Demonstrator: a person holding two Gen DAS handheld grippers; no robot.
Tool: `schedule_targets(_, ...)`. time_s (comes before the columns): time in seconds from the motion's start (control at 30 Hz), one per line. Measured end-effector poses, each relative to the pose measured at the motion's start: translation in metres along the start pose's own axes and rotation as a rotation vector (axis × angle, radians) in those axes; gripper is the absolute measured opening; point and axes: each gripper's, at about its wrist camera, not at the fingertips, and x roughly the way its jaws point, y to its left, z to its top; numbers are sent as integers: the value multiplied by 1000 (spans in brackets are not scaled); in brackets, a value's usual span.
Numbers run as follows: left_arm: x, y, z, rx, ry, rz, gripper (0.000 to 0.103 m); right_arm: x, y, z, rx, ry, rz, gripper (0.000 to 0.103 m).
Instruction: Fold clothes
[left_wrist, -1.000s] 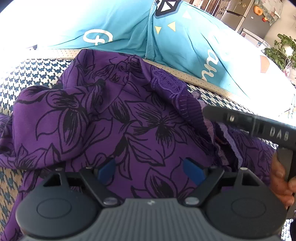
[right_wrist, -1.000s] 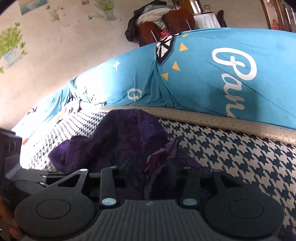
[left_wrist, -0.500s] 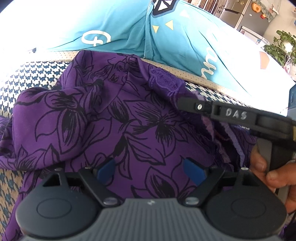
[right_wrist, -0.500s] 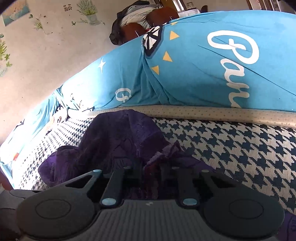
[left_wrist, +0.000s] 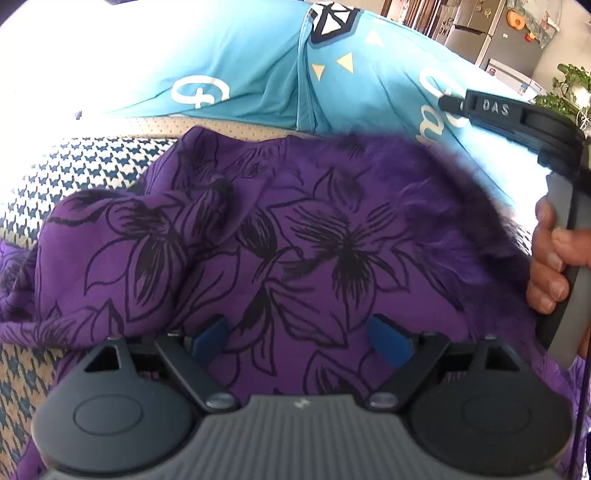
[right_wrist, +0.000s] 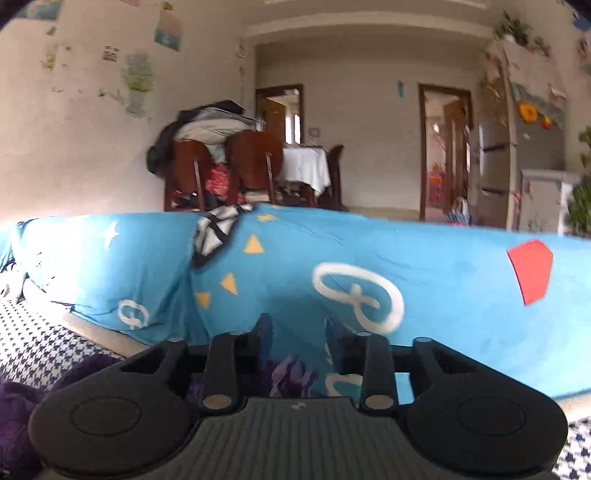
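Note:
A purple garment (left_wrist: 295, 236) with black flower print lies crumpled on the houndstooth sofa cover (left_wrist: 85, 170). My left gripper (left_wrist: 299, 339) hovers just over it, open, its blue pads (left_wrist: 388, 343) wide apart with cloth beneath them. The garment's upper right edge is blurred with motion. My right gripper (right_wrist: 298, 334) points almost level at the blue cushion (right_wrist: 443, 295). Its jaws are opening, and only a tuft of purple cloth (right_wrist: 291, 371) shows low between the fingers, with no pad pressing on it. In the left wrist view the right gripper (left_wrist: 448, 101) sits above the garment, held by a hand (left_wrist: 546, 258).
The blue printed cushion (left_wrist: 240, 66) runs along the back of the sofa. Behind it are wooden chairs (right_wrist: 255, 162) piled with clothes, a table with a white cloth (right_wrist: 306, 162), a fridge (right_wrist: 517, 147) and a plant (right_wrist: 581, 199).
The right gripper closed on the garment's frilly edge, then rose and tilted up toward the cushion with its jaws parting. The garment's right edge lifted and blurred. The left gripper stayed put.

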Motion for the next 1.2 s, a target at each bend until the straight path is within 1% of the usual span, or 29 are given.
schedule_targets(0.1, 2, -1, -2, 4, 1, 5, 87, 8, -32, -4, 151, 71, 42, 44)
schedule_targets(0.17, 3, 0, -1, -2, 1, 5, 87, 7, -44, -1, 197, 105, 40, 44)
schedule_targets(0.2, 3, -1, -1, -2, 2, 4, 87, 4, -47, 0, 191, 118, 52, 44)
schedule_targets(0.33, 4, -1, 2, -2, 5, -3, 87, -11, -46, 3, 72, 194, 71, 44)
schedule_targets(0.47, 1, -3, 0, -2, 7, -15, 87, -37, -48, -5, 7, 267, 93, 45)
schedule_targets(0.5, 0, -4, 0, -1, 7, -17, 87, -41, -46, -8, 6, 285, 90, 48)
schedule_targets(0.6, -2, -6, -1, 1, 6, -24, 87, -59, -42, -23, -12, 334, 87, 48)
schedule_targets(0.7, -5, -7, -2, 2, 4, -29, 87, -75, -36, -34, -66, 377, 59, 48)
schedule_targets(0.77, -7, -7, -2, 1, -1, -31, 87, -83, -31, -38, -101, 388, 51, 49)
schedule_targets(0.83, -8, -7, -2, 1, -2, -30, 87, -89, -26, -46, -151, 392, 35, 59)
schedule_targets(0.9, -8, -6, -2, 0, 0, -28, 87, -89, -20, -54, -222, 406, 17, 60)
schedule_targets(0.97, -7, -6, -2, -1, 4, -27, 87, -85, -16, -61, -284, 416, -7, 60)
schedule_targets(1.03, -6, -6, -2, -3, 7, -25, 87, -81, -17, -67, -326, 400, -50, 59)
schedule_targets(1.07, -6, -5, -2, -2, 10, -25, 87, -78, -19, -69, -344, 387, -84, 58)
schedule_targets(1.1, -6, -5, -1, -2, 11, -25, 87, -73, -23, -70, -352, 369, -135, 51)
schedule_targets(1.13, -5, -5, -1, -1, 12, -26, 87, -68, -29, -68, -345, 342, -200, 41)
schedule_targets(1.17, -5, -5, -1, 1, 12, -26, 87, -64, -36, -65, -328, 311, -269, 36)
schedule_targets(1.2, -5, -5, 0, 4, 10, -23, 87, -60, -46, -59, -274, 277, -348, 35)
